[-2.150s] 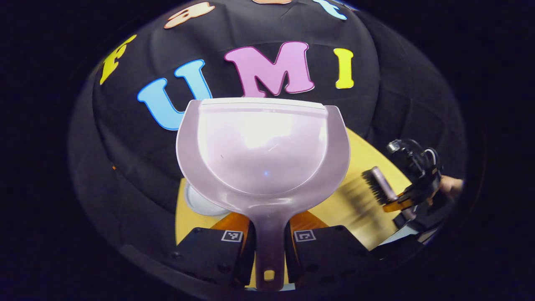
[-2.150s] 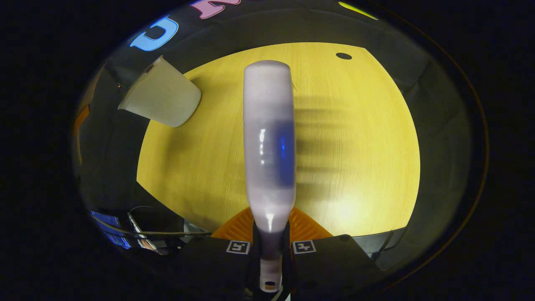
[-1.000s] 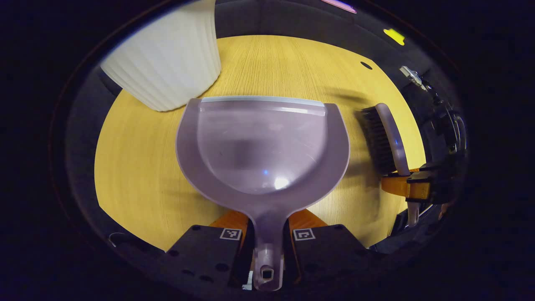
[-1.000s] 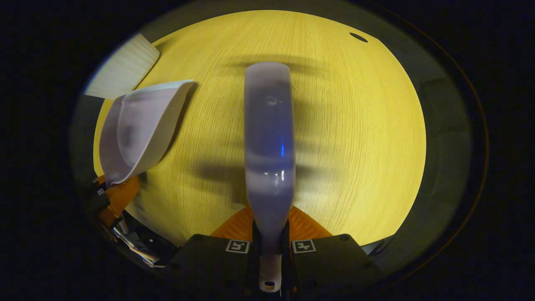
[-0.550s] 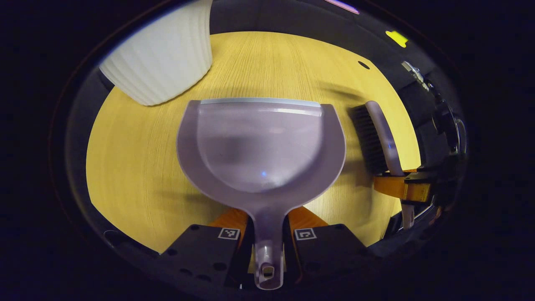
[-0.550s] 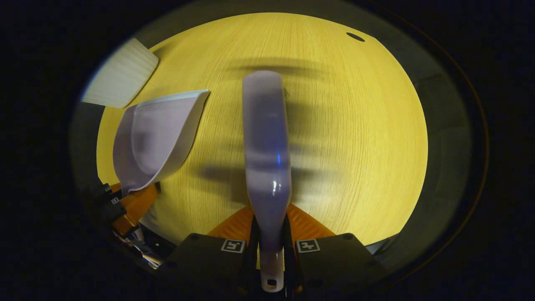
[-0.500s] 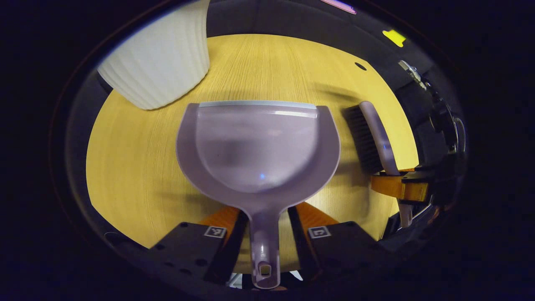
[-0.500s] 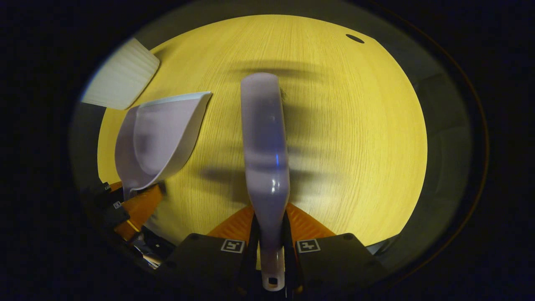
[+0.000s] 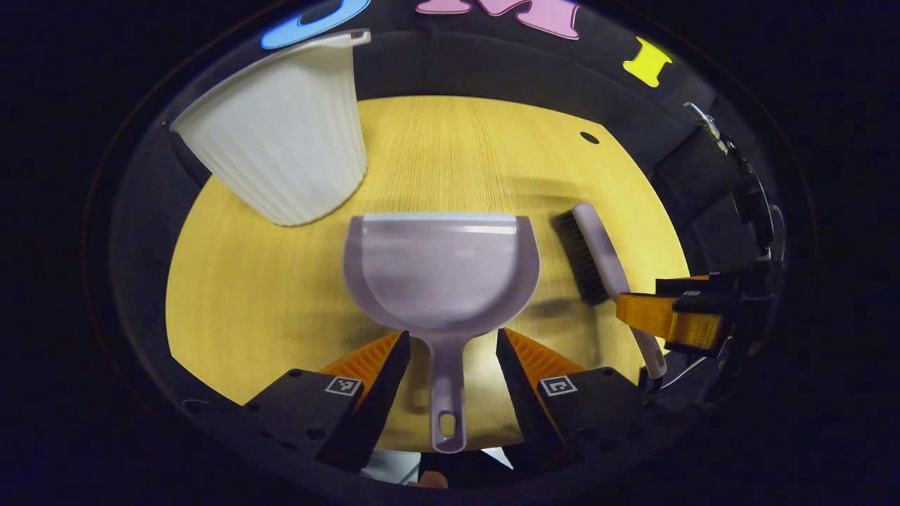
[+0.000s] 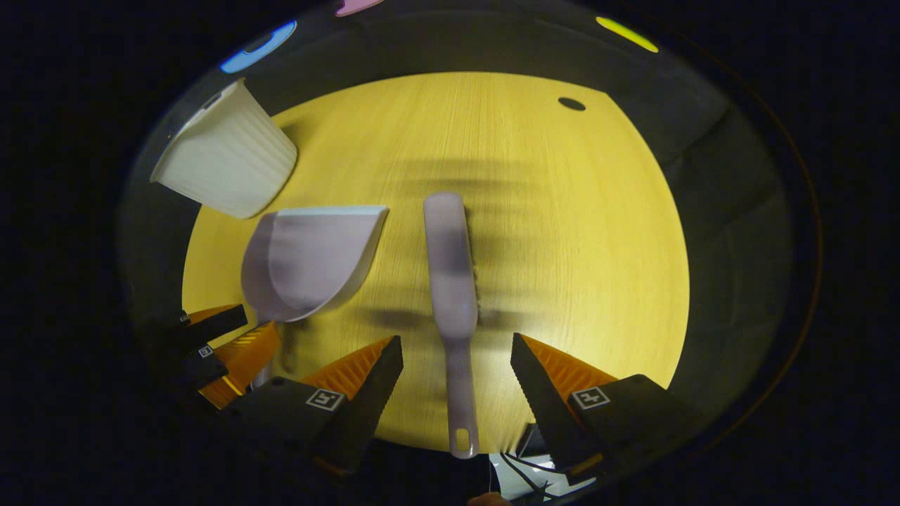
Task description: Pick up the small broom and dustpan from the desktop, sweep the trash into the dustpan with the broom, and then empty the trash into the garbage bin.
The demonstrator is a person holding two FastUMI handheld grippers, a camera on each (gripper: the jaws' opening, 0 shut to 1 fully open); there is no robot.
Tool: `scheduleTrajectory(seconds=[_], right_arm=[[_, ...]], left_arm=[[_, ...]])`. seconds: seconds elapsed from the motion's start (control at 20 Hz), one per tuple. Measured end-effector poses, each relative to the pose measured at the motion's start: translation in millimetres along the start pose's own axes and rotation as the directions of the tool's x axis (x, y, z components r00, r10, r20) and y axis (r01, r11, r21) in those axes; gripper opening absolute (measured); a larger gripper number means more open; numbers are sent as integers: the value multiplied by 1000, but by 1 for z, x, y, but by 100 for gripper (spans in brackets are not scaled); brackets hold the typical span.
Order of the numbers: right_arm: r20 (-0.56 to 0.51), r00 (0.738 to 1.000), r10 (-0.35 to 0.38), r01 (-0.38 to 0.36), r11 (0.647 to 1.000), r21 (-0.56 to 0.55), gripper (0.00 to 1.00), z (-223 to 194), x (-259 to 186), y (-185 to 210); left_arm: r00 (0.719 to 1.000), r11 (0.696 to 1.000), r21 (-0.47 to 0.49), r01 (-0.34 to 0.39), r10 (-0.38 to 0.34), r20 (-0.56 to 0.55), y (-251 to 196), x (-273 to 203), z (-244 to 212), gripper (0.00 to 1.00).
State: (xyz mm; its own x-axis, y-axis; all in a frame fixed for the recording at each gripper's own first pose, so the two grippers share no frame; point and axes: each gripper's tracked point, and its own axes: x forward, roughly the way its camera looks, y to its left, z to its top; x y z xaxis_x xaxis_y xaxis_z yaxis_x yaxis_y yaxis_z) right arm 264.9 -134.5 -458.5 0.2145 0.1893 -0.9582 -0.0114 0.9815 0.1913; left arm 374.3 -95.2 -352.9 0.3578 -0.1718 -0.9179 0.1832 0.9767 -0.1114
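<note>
Left gripper view: we see the left gripper (image 9: 448, 348) with its fingers spread wide, one on each side of the dustpan (image 9: 441, 270) handle and clear of it. The dustpan lies flat on the yellow desktop (image 9: 232, 295), mouth toward 12 o'clock. The white ribbed garbage bin (image 9: 285, 133) stands at 10 o'clock, near the pan's far left corner. The small broom (image 9: 594, 256) lies at 3 o'clock beside the pan.

Right gripper view: the right gripper (image 10: 457, 358) is likewise spread apart, and we note its fingers flank the broom's handle without touching. The dustpan lies at 9 o'clock of the broom, the bin at 10 o'clock.
</note>
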Motion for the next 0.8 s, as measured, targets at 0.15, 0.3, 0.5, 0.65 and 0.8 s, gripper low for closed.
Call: scheduleTrajectory(seconds=[0.15, 0.3, 0.5, 0.65, 0.8], right_arm=[[169, 985, 38, -43, 999, 23, 100, 31, -55, 12], [391, 920, 30, -52, 998, 45, 99, 77, -115, 21], [689, 725, -10, 15, 1000, -1, 99, 134, -201, 27], [864, 503, -10, 63, 998, -25, 98, 146, -237, 23], [944, 329, 0, 132, 990, -46, 97, 147, -252, 23]], left_arm=[[981, 996, 72, 54, -67, 180, -7, -49, 40, 75], [917, 992, 103, 68, -103, 386, -9, -104, 84, 75], [764, 989, 146, -24, -76, 641, -6, -178, 133, 74], [641, 994, 107, -35, -60, 765, 5, -232, 155, 74], [504, 996, 55, -69, -13, 864, 32, -283, 173, 72]])
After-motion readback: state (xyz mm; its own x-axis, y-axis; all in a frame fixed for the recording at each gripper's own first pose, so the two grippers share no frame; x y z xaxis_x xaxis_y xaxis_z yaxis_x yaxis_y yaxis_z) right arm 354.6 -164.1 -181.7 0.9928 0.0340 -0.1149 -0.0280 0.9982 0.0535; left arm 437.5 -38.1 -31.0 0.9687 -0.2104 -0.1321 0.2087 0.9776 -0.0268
